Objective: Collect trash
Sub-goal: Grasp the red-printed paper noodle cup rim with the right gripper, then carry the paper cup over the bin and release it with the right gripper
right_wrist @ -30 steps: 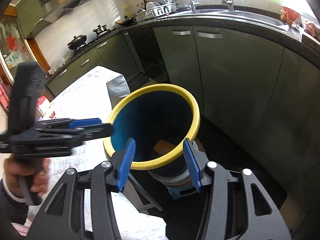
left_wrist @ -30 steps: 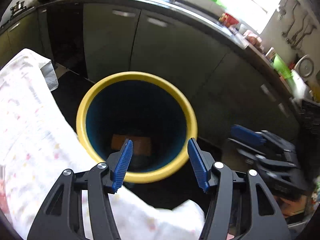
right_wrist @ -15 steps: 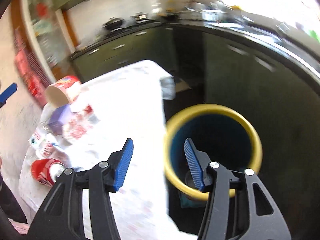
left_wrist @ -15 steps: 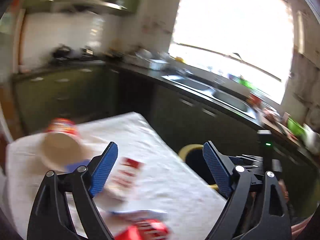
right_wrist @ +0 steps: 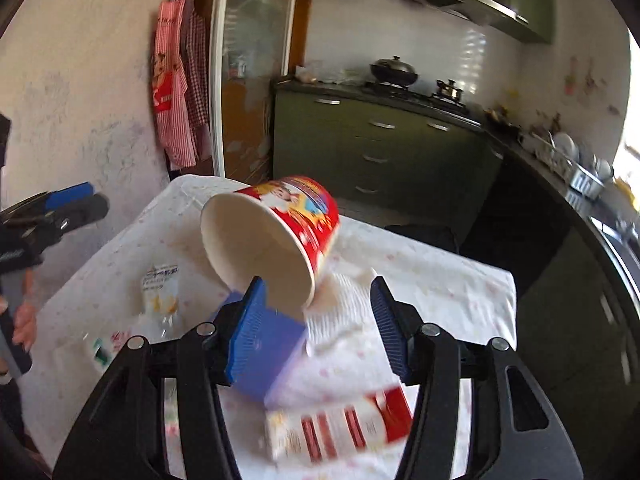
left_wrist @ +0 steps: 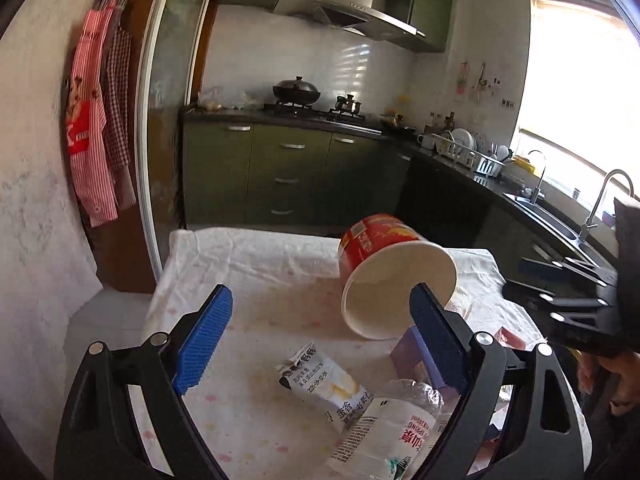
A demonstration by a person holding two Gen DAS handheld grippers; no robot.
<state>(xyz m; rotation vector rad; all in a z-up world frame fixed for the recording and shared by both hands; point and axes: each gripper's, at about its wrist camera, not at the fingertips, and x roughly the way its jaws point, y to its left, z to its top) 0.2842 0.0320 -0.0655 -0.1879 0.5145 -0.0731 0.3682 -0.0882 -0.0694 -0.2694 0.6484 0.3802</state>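
Note:
A red paper noodle cup (left_wrist: 384, 272) (right_wrist: 276, 236) lies tipped on its side on the table, mouth toward me. A purple box (left_wrist: 416, 356) (right_wrist: 268, 356), a white snack pouch (left_wrist: 320, 384) (right_wrist: 160, 292), a crushed plastic bottle (left_wrist: 384, 432) and a red-and-white carton (right_wrist: 336, 428) lie around it. My left gripper (left_wrist: 320, 340) is open and empty above the pouch. My right gripper (right_wrist: 320, 328) is open and empty over the purple box, just below the cup's rim.
The table has a white floral cloth (left_wrist: 248, 272) (right_wrist: 432, 276). Green kitchen cabinets (left_wrist: 288, 176) and a dark counter with a sink (left_wrist: 560, 216) stand behind and to the right. A white wall (left_wrist: 36, 240) is at the left.
Both grippers have swung away from the yellow-rimmed bin to the table with the trash. The bin is out of view. Both grippers stay open and empty.

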